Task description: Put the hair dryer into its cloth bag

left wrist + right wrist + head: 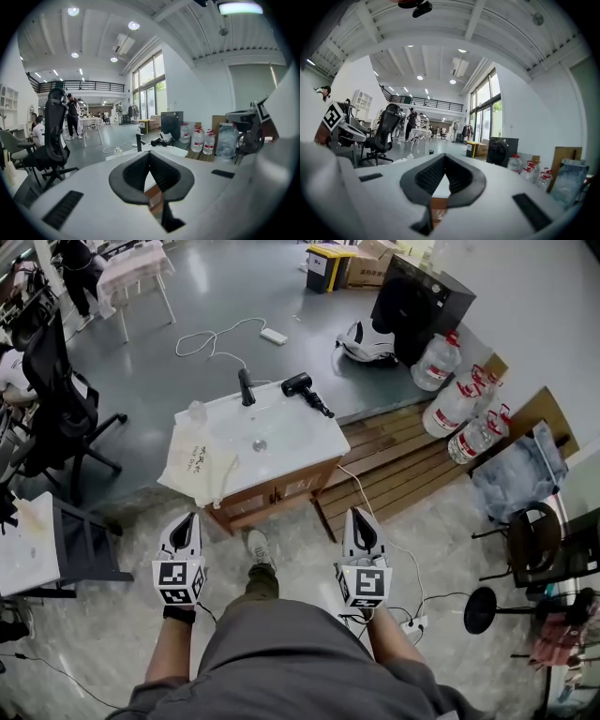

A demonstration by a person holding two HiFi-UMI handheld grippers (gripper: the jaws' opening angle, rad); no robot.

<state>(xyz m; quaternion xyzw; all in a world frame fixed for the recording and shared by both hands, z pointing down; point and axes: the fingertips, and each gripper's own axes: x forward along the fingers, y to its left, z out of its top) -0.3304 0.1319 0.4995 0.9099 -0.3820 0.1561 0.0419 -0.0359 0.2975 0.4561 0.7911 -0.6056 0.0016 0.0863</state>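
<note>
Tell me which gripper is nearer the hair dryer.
Right. The right gripper is below the hair dryer, slightly to its right; the left gripper is farther, down and left.

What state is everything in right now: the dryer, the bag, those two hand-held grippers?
Cloth bag: draped limp over the front left edge of the sink counter.
Hair dryer: lying on the counter's back right corner, outside the bag.
Left gripper: shut, empty.
Right gripper: shut, empty.
</note>
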